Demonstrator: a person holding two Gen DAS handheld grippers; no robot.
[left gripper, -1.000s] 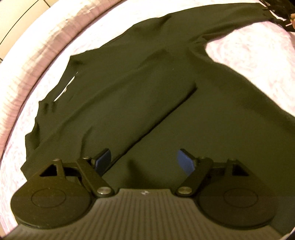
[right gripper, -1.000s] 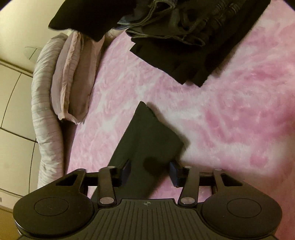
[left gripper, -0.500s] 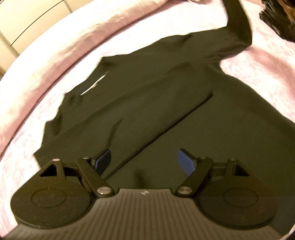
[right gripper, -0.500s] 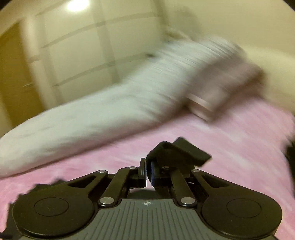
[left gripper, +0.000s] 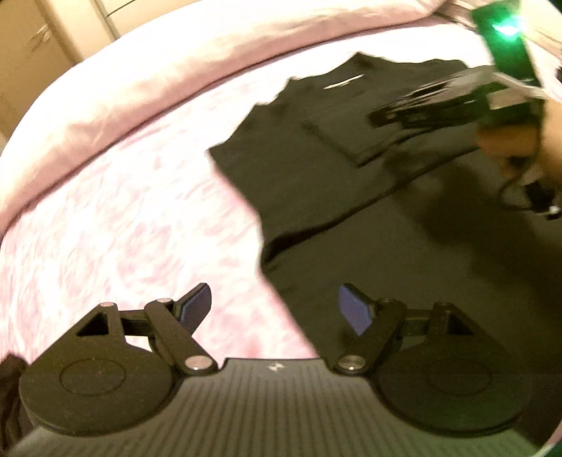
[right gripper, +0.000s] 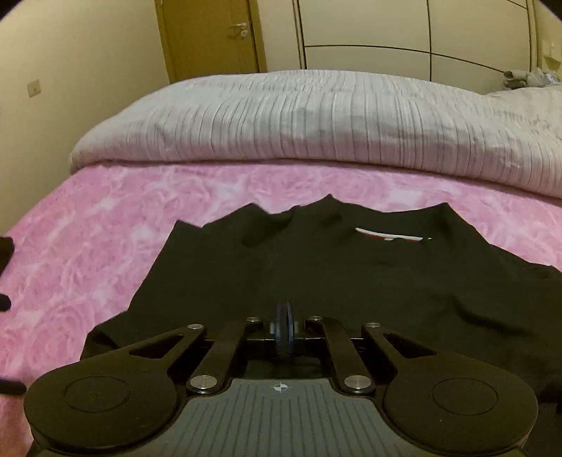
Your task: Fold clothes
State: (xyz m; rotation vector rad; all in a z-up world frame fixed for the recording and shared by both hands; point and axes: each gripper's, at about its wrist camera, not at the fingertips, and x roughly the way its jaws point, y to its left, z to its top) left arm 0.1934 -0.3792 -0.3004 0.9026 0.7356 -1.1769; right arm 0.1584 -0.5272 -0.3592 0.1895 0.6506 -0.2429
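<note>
A black long-sleeved shirt [left gripper: 316, 175] lies flat on the pink blanket [left gripper: 123, 228], with one sleeve folded over its body. My left gripper [left gripper: 275, 307] is open and empty, low over the shirt's side edge. My right gripper [right gripper: 282, 327] is shut, its blue pads pressed together over the black shirt [right gripper: 351, 274], whose collar label [right gripper: 386, 237] faces up; whether fabric is pinched between the pads I cannot tell. The right gripper also shows in the left wrist view [left gripper: 439, 102], held by a hand above the folded sleeve.
A grey ribbed duvet [right gripper: 316, 123] is bunched along the far side of the bed. Behind it are a wooden door [right gripper: 210, 38] and cream wardrobe panels [right gripper: 386, 31]. Dark cloth [left gripper: 8, 393] lies at the lower left edge.
My right gripper closed on the sleeve end, swung round and carried it over the shirt's body. My left gripper stayed open and moved to the shirt's side edge.
</note>
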